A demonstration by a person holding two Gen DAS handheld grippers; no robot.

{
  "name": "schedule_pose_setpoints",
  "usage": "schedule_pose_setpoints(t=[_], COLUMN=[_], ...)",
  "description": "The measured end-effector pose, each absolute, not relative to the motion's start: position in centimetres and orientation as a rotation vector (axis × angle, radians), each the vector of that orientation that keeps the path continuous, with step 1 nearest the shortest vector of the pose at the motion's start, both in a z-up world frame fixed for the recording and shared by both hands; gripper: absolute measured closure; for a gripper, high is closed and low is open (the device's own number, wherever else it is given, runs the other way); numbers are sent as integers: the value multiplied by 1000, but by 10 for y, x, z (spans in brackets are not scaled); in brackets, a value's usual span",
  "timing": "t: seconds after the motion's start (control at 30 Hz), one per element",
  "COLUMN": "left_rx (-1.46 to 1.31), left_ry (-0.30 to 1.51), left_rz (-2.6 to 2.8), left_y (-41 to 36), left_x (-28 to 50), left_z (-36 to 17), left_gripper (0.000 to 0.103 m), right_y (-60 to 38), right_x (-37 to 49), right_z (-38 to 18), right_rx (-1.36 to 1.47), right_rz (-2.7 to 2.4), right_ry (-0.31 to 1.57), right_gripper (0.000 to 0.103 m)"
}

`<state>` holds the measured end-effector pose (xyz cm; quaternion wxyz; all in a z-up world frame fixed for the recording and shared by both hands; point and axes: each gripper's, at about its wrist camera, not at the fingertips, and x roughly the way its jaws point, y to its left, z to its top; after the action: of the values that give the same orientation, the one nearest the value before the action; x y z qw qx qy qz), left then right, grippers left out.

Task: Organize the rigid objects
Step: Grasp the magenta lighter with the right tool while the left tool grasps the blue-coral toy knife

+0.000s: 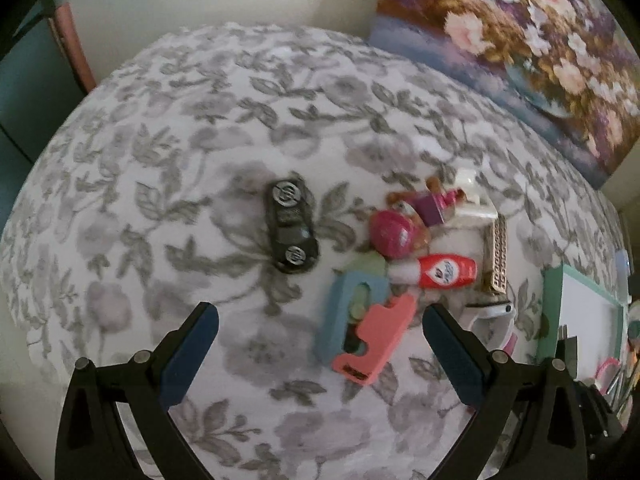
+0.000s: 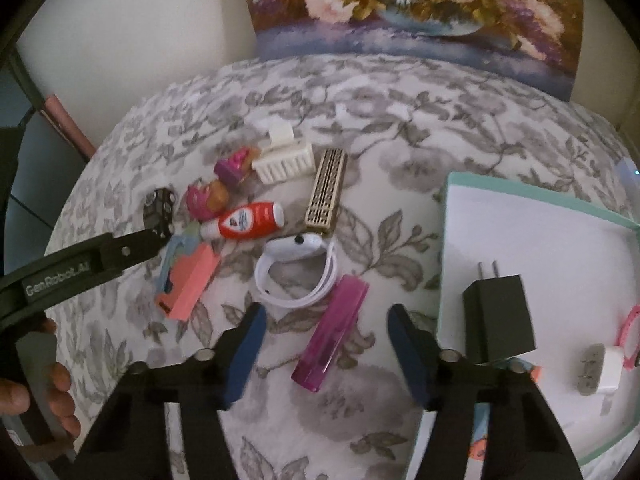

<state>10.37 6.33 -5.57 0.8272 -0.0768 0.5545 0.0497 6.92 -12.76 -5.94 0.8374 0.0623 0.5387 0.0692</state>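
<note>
In the left wrist view my left gripper (image 1: 322, 320) stands open above the flowered cloth, nothing between its fingers. A black toy car (image 1: 292, 226) lies just beyond it. To its right is a heap: a pink foam piece (image 1: 374, 338) on a blue frame (image 1: 340, 312), a red bottle (image 1: 436, 270), a pink toy figure (image 1: 400, 224). My right gripper (image 2: 327, 314) is open with a magenta clear bar (image 2: 332, 332) lying between its fingers, pads apart from it. Beyond it lies a white wristband (image 2: 296, 276). The left gripper (image 2: 160, 234) shows from the side near the car (image 2: 160, 208).
A white tray with a teal rim (image 2: 448, 240) at the right holds a black charger (image 2: 498, 316), a small white plug (image 2: 604, 364) and a pink item (image 2: 632, 332). A white hair clip (image 2: 284, 160) and a beige bar (image 2: 326, 192) lie further back. A flower painting (image 2: 416, 4) leans on the wall.
</note>
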Motion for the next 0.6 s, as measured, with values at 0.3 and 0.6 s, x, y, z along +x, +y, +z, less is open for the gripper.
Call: schedule_pose_setpoints(t=[0.3,0.6], left_rx=[-135,-113], left_ry=[1255,1260], left_rz=[54,66], left_y=[44,35], left_x=[113,117], left_z=[-88,-103], left_gripper=[13,34], right_y=[-118,-105], right_x=[75,77], right_z=[-86,-95], right_rx=[105,14], right_rz=[146,124], right_ry=[1225,1212], right_gripper=[62,65])
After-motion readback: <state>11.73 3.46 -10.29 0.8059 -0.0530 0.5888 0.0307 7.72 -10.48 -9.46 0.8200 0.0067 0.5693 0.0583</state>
